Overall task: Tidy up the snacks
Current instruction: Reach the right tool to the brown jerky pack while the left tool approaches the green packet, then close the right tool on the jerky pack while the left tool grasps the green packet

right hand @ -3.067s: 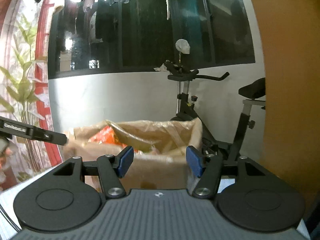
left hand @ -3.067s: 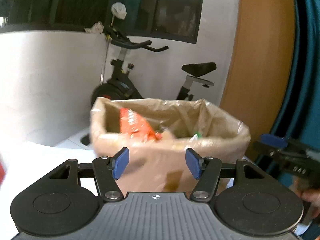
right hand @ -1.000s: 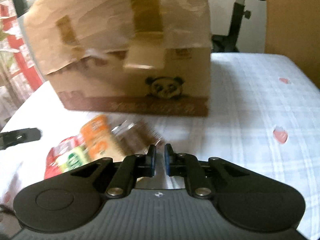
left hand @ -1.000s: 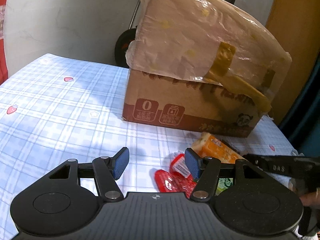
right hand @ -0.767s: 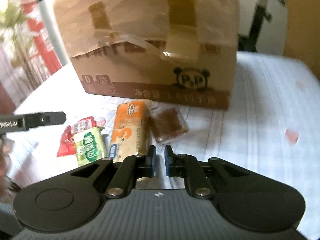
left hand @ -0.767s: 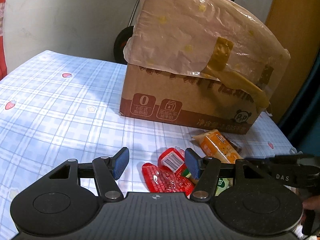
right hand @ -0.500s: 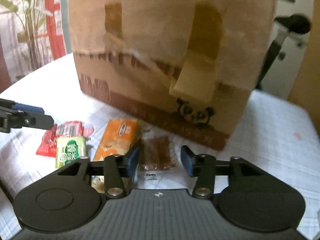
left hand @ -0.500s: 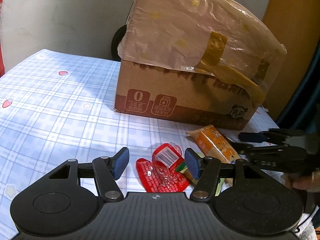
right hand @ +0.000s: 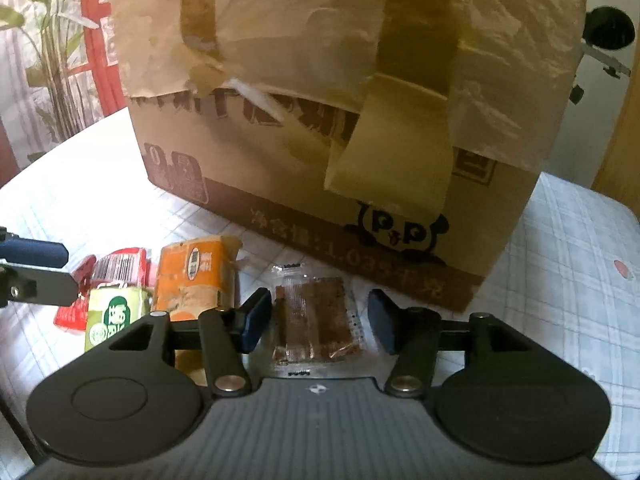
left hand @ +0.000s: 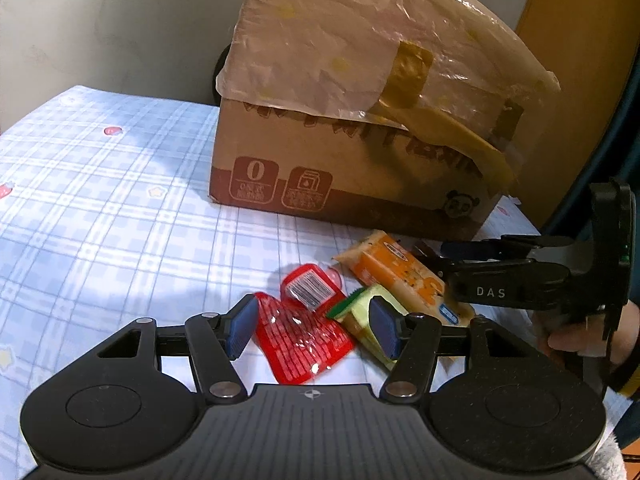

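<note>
Left wrist view: left gripper jaws apart, nothing between the pads, hovering over the red packet on the checked tablecloth. Behind it a second red packet (barcode up), a green packet, and an orange packet whose long axis runs diagonally from the cardboard box toward the camera. The right gripper comes in from the right over the orange packet; a hand holds it. The brown packet is hidden here.

Right wrist view: right gripper has just been opening; jaws apart, flanking the clear-wrapped brown packet without touching it. The brown packet lies flat, long axis pointing toward the box. Orange packet roughly parallel beside it. Count: five packets, one box.
</note>
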`<state>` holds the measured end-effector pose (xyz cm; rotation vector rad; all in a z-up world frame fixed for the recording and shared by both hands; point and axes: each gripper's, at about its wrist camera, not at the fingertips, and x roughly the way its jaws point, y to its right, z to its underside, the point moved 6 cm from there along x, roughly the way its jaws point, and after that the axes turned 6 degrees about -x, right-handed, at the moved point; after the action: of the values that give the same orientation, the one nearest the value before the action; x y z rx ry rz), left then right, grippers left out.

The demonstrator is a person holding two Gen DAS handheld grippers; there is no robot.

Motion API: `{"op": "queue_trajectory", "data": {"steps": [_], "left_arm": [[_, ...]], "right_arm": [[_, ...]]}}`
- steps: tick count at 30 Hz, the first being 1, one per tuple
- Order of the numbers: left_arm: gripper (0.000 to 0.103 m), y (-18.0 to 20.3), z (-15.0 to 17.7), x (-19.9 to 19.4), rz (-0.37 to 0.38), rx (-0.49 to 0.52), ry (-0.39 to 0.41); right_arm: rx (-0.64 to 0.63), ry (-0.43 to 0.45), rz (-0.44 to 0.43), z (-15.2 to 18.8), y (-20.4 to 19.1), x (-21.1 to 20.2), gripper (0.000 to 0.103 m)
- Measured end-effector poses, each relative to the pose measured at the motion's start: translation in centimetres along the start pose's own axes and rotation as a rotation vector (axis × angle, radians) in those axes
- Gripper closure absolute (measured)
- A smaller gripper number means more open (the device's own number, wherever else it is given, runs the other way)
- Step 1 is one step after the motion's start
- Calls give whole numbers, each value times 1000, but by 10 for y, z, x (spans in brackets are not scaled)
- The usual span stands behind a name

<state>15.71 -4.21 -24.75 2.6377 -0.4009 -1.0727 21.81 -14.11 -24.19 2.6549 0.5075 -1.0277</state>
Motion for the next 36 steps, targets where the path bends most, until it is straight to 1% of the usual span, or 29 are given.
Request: {"op": "queue_trajectory", "data": {"steps": [3,5,12,14,18,23,26,28,31,36], "left_arm": [[43,4,3,-4,18,-7,-7],[46,8,7,-5,25,-8,-21],[47,23,18,0,22,-24,-79],[48,31,22,2,27,-11,-97],[48,41,27,7,13,29,-114],[48,42,22,20,-18,13,-116],[47,40,17,26,-64,3,-98],[47,39,13,29,-81,-7,-89],[46,44,9,34,-109,7,-76],[46,50,8,44,-131,25,-67]], "right_arm": [[14,10,5,9,-1,-10,58],[27,28,9,17,0,-18,59],[85,69,21,38,1,-41,62],[80,74,22,37,-2,-42,62],[70,86,30,38,-4,-43,62],[35,90,31,36,-10,-39,62],[18,93,23,36,-14,-38,62],[17,96,13,36,-15,-38,62],[18,97,10,35,-15,-37,62],[19,98,14,35,-15,-36,62]]}}
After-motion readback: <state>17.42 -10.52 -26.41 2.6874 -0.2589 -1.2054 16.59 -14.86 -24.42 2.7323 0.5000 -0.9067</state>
